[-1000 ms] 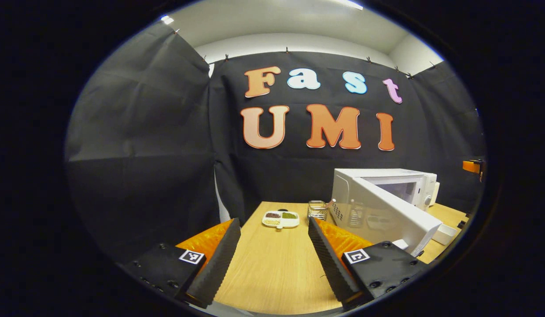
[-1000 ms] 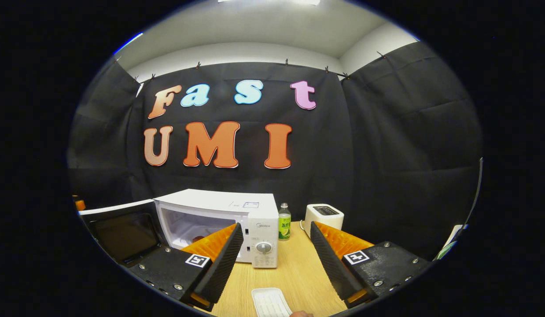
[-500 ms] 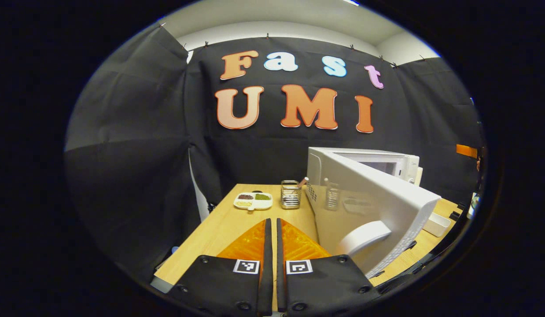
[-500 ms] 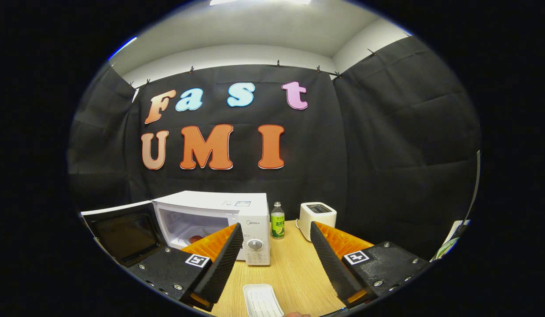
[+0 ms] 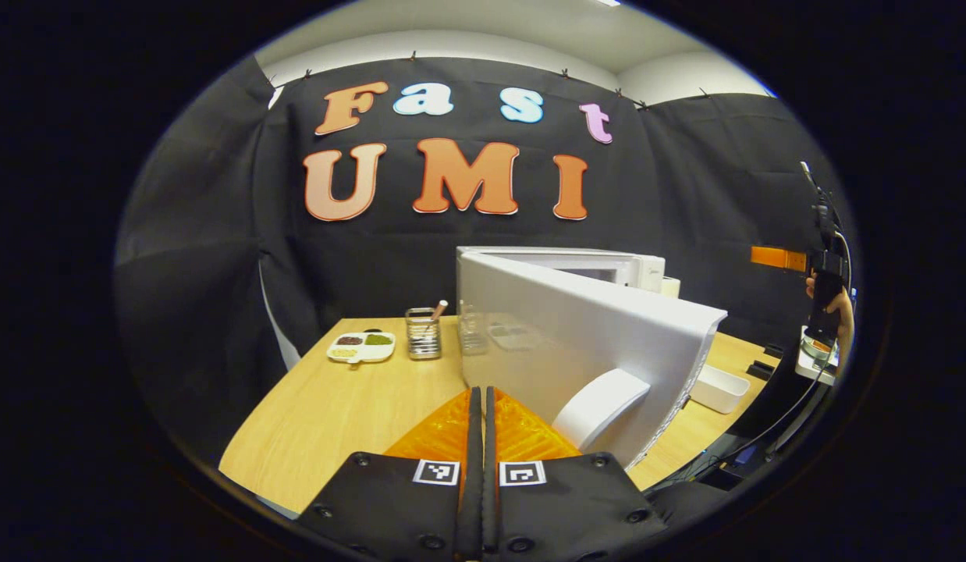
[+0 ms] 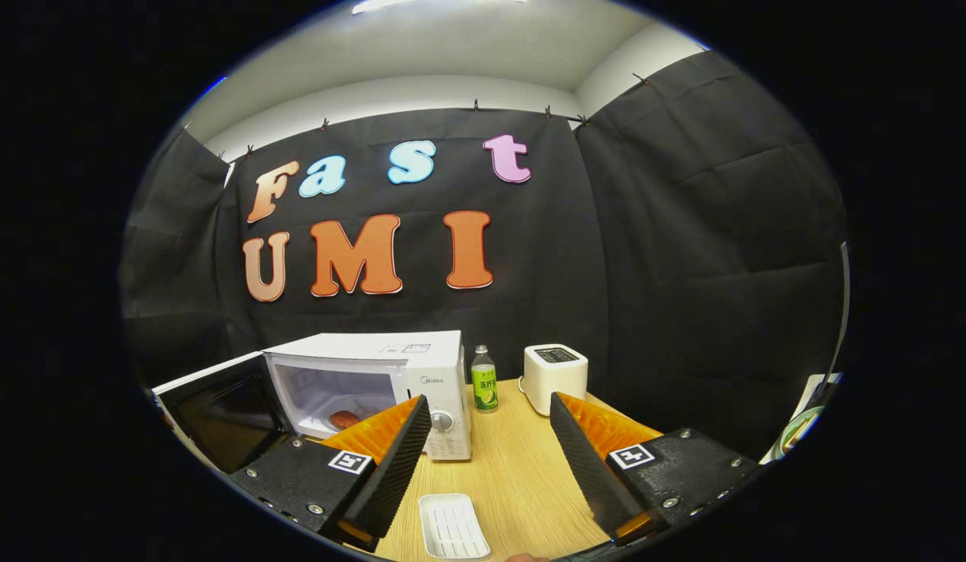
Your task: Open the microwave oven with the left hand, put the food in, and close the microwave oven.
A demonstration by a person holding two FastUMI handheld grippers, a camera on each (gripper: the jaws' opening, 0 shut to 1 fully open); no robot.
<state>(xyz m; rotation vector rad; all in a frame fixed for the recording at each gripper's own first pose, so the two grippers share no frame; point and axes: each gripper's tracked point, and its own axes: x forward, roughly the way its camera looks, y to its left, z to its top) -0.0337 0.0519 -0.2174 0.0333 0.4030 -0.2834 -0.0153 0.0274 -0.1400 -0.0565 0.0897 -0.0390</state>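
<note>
Late stage of the task, with opening and loading done and closing left. In the right gripper view the microwave oven (image 6: 389, 382) stands on the wooden table (image 6: 514, 460) with its door (image 6: 218, 414) swung out to the left, and the food (image 6: 344, 419), a reddish-brown piece, lies on the cavity floor, so the first two steps appear complete. The right gripper (image 6: 489, 460) hangs in front of the oven with its fingers spread wide and nothing between them; an empty white tray (image 6: 452, 537) lies on the table below it, near the front edge. In the left gripper view the left gripper (image 5: 480, 468) has its fingers pressed together with nothing between them, and it sits just beside the outer face of the door (image 5: 577, 343), next to the white door handle (image 5: 600, 398); whether it touches the door cannot be told. The door stands at a wide angle to the oven body, so the remaining step, judged from this, is to push the door round until it latches. A sectioned dish (image 5: 361, 346) and a wire holder (image 5: 423, 333) stand well apart at the far left of the table.
</note>
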